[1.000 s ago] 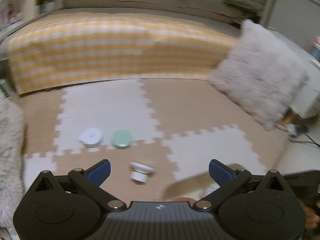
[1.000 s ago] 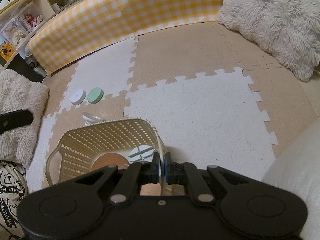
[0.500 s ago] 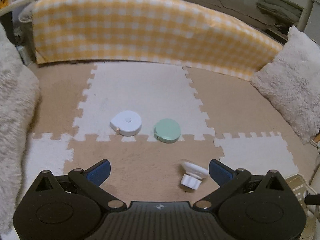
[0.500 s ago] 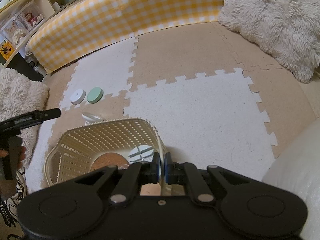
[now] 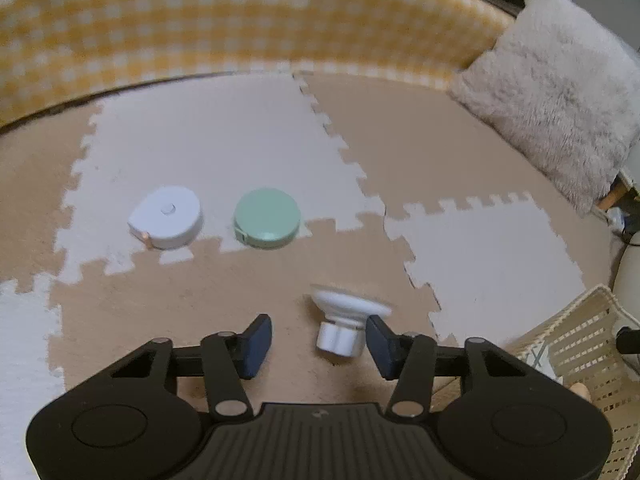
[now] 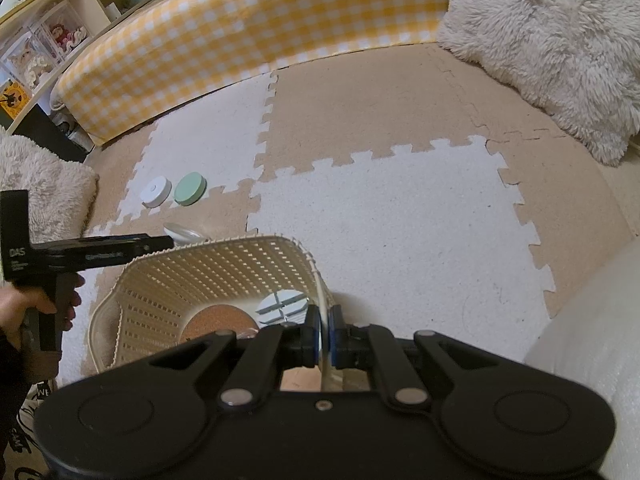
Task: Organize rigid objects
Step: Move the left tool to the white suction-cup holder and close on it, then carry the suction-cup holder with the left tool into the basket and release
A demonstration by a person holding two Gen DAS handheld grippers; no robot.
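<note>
A small white mushroom-shaped piece [image 5: 344, 322] lies tipped on the tan mat. It sits between the fingers of my left gripper [image 5: 318, 344], close to the right pad. The jaws are closing, and the left pad still stands clear of it. Beyond lie a white round tape case [image 5: 166, 222] and a green round case [image 5: 267, 218], side by side. My right gripper [image 6: 326, 344] is shut on the rim of the cream lattice basket [image 6: 200, 272]. The basket holds a cork disc [image 6: 216, 322] and a striped round piece [image 6: 280, 304]. The right wrist view shows the left gripper [image 6: 164, 242] low beside the basket, held by a hand [image 6: 20, 308].
A yellow checked cushion wall [image 5: 240, 20] bounds the foam puzzle mat [image 6: 400, 240] at the back. A fluffy pillow [image 5: 560, 120] lies at the right and another [image 6: 40, 192] at the left. Shelves with boxes [image 6: 48, 40] stand behind. The basket [image 5: 580, 344] is just right of my left gripper.
My left gripper has come down and closer to the white mushroom-shaped piece, and its jaws have narrowed around it. The right gripper and the basket have not moved.
</note>
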